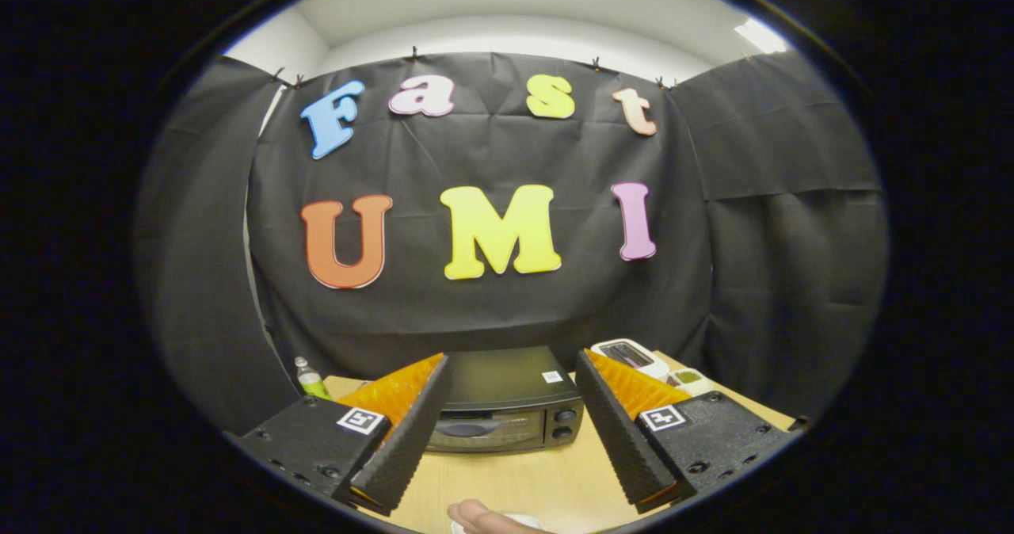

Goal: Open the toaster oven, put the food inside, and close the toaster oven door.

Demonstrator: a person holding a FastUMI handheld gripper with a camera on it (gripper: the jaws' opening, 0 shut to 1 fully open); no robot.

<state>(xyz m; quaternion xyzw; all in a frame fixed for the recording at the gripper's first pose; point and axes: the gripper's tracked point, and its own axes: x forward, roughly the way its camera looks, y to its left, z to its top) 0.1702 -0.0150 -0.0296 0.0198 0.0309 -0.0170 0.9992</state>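
A black toaster oven point(507, 403) stands on the wooden table point(523, 478) beyond my fingers, its glass door shut and two knobs on its right side. My gripper point(511, 439) hangs above the table in front of the oven, open wide, with nothing between the fingers. The oven shows in the gap between them. A piece of food point(487, 518) lies near the table's front edge, under a white something, only partly in view.
A green-capped bottle point(310, 378) stands at the back left of the table. At the back right, a white device point(630, 356) and a small container with green content point(688, 378) sit beside the oven. Black cloth walls close in the booth.
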